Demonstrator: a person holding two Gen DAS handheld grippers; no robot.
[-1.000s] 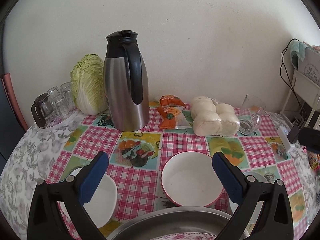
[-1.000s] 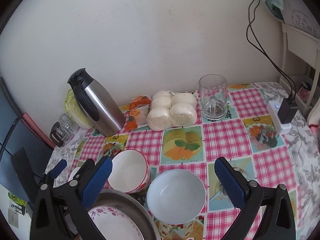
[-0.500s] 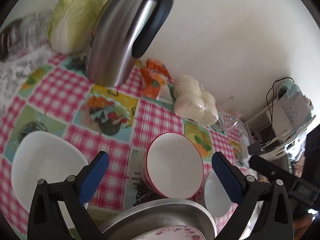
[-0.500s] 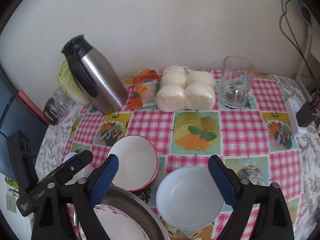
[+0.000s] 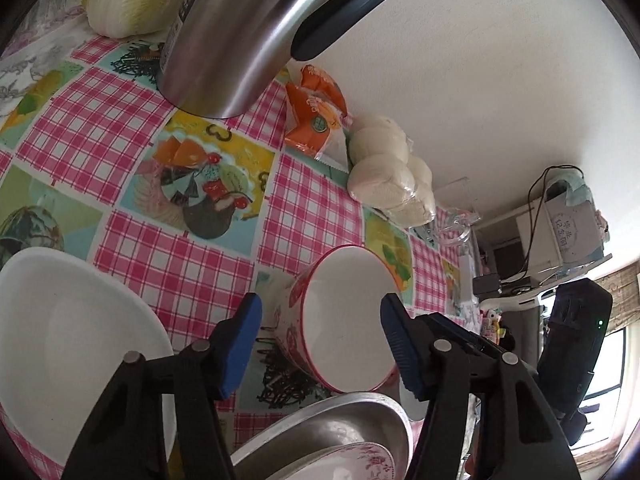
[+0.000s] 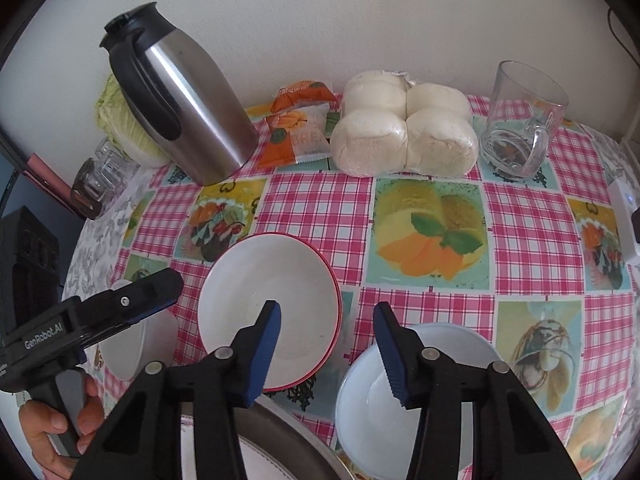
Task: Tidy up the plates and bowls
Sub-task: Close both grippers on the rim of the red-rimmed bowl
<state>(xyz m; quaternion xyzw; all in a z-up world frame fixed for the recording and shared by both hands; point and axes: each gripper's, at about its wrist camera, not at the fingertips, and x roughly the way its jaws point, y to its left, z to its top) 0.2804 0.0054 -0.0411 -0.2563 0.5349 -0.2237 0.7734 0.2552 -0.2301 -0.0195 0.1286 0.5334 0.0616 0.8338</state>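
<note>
Nearest, at the bottom edge of both wrist views, sits a metal basin with a flower-patterned plate lying in it; nothing else shows inside. Just beyond it, the red-rimmed bowl stands empty on the checked tablecloth, with a plain white bowl lower right of it and another white bowl at the lower left of the left wrist view, both empty too. The left gripper has its jaws half apart and closing, the red-rimmed bowl framed between them but the blue pads not yet on it. The right gripper is closing as well, narrower, with only tablecloth and the gap between two bowls showing between its pads; it grips nothing. A hand at the lower left holds the other tool. Farther back the cloth is open around the middle, then crowded along the wall: a steel flask, an orange snack packet, wrapped buns, a glass mug, empty, and cabbage at the left. A second ago both grippers stood wide open and higher; since then they have dropped toward the bowls, and the left view has tilted sharply.
</note>
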